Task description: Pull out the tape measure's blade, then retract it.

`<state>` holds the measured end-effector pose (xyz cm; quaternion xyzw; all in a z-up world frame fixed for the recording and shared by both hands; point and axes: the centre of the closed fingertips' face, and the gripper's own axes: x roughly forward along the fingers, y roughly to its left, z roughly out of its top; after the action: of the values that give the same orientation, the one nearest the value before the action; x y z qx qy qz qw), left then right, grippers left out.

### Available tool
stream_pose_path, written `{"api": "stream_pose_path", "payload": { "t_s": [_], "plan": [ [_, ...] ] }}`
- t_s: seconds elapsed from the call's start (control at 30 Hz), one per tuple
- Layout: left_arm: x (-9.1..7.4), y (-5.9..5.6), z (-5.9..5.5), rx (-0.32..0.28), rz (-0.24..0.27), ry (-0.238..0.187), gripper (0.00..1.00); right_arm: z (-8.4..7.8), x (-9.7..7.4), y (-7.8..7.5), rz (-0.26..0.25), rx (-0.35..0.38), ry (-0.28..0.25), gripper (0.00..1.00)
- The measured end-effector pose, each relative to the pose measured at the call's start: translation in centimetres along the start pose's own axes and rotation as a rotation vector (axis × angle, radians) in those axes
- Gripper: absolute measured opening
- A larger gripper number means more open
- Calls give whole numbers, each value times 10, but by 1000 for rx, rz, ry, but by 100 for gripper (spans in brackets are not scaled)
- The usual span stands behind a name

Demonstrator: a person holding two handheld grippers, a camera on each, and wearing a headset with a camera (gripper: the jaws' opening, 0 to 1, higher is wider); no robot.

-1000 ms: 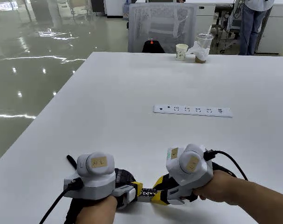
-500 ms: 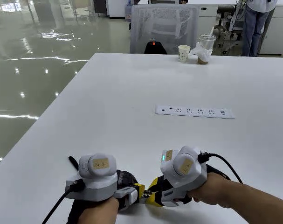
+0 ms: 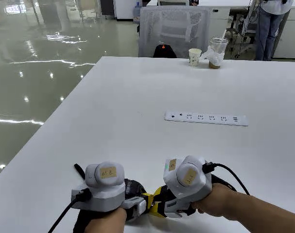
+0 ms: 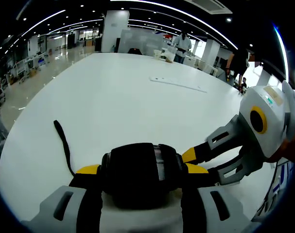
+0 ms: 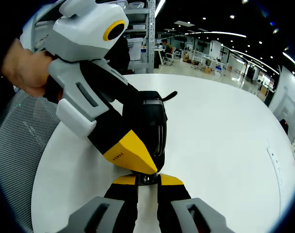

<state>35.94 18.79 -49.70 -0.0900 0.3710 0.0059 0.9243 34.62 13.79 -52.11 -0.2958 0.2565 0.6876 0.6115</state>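
Note:
The black tape measure (image 3: 133, 187) rests on the white table (image 3: 137, 111) near its front edge, with my left gripper (image 3: 139, 202) shut on its body. In the left gripper view the case (image 4: 137, 167) sits between the yellow-tipped jaws, and its black wrist strap (image 4: 63, 144) trails off to the left. My right gripper (image 3: 155, 199) meets it from the right, shut on the blade's end hook (image 5: 148, 180) right at the mouth of the case (image 5: 149, 121). Almost no blade shows between the two grippers.
A white power strip (image 3: 206, 118) lies mid-table to the right. Two cups (image 3: 194, 57) (image 3: 217, 51) stand at the far edge, with a mesh chair (image 3: 174, 29) behind them and a person (image 3: 271, 24) at the back right. The table's left edge drops to glossy floor.
My right gripper has moved left toward the left gripper, and the short stretch of blade between them has all but gone into the case. The head camera has shifted a little.

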Motion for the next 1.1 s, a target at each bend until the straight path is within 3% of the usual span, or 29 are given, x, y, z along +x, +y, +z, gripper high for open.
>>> {"api": "stream_pose_path", "payload": {
  "t_s": [0.43,0.87,1.1],
  "plan": [
    [0,-1,0,11,7,-5,63,0,0,1,-7,-17,16,12],
    [0,-1,0,4,-8,26,64,1,-1,-2,-25,-11,17,15],
    [-1,-3,-2,37,-11,48,64,2,-9,-4,-43,10,1,18]
  ]
}}
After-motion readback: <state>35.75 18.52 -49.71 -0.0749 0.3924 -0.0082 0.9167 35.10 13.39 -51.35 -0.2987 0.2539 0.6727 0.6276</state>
